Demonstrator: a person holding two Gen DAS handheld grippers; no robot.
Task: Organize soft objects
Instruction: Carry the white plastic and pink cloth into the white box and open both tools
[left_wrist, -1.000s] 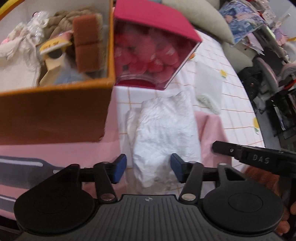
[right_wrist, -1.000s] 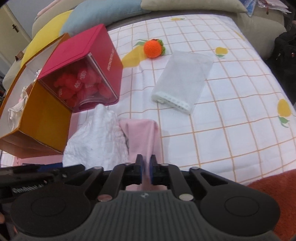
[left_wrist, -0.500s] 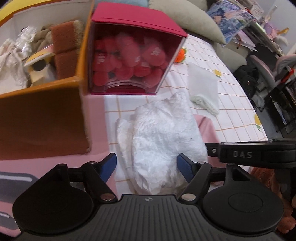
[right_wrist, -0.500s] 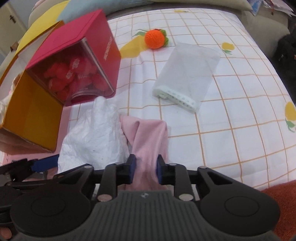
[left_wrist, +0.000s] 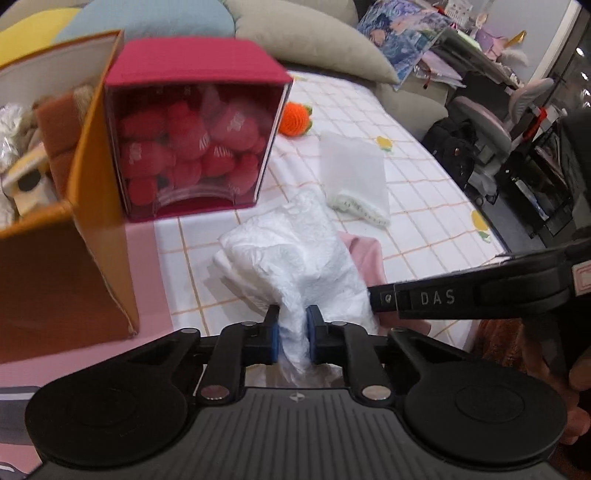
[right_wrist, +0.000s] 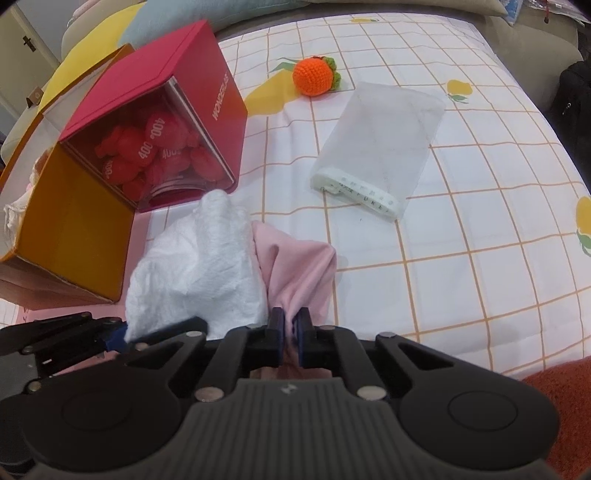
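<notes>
A crumpled white cloth (left_wrist: 295, 251) lies on the checked sheet, and my left gripper (left_wrist: 291, 332) has its jaws closing on the near end, blue pads pressing the bunched fabric. Beside it to the right lies a pink cloth (right_wrist: 299, 262), partly under the white cloth (right_wrist: 199, 266). My right gripper (right_wrist: 290, 328) has its jaws closing tight on the pink cloth's near fold. In the left wrist view the right gripper (left_wrist: 384, 297) reaches in from the right, just beside the white cloth.
A red box (left_wrist: 192, 70) with a clear front holds several red soft balls. An orange box (left_wrist: 99, 206) with plush items stands to its left. A crocheted orange (right_wrist: 314, 77) and a white mesh bag (right_wrist: 384, 140) lie farther back. Cushions line the far edge.
The left jaws went from wide apart around the white cloth to pinching it. The right jaws opened slightly over the pink cloth, then closed on it. The left view rolled and swung right.
</notes>
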